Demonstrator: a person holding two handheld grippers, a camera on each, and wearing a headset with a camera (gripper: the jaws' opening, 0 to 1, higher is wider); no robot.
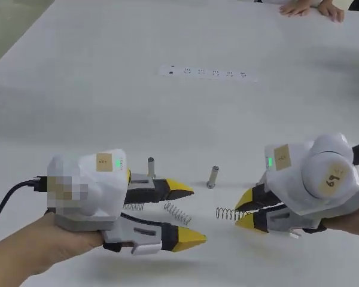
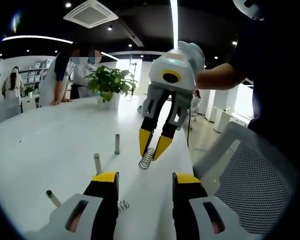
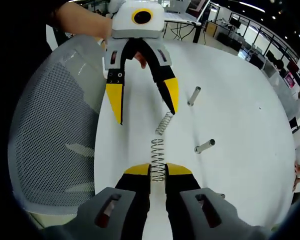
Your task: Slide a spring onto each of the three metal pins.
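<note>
My right gripper [image 1: 242, 213] is shut on one end of a spring [image 1: 227, 212], which sticks out toward the left gripper; its own view shows the coil [image 3: 158, 159] pinched between the yellow tips [image 3: 157, 172]. My left gripper [image 1: 188, 215] stands open facing it, nothing between its fingers [image 2: 146, 182]. A loose spring [image 1: 176, 211] lies on the white table [image 1: 78, 101] between the two grippers. Another spring [image 1: 133, 207] lies partly hidden under the left gripper. Two metal pins [image 1: 151, 167] [image 1: 213, 177] stand upright just behind. A third pin [image 2: 52, 198] shows in the left gripper view.
A white strip with dark marks [image 1: 206, 73] lies farther back on the table. A person's hands [image 1: 314, 7] rest at the far right edge. A grey mesh chair [image 3: 55, 125] stands by the table's near side. People and a potted plant [image 2: 110, 82] are at the far end.
</note>
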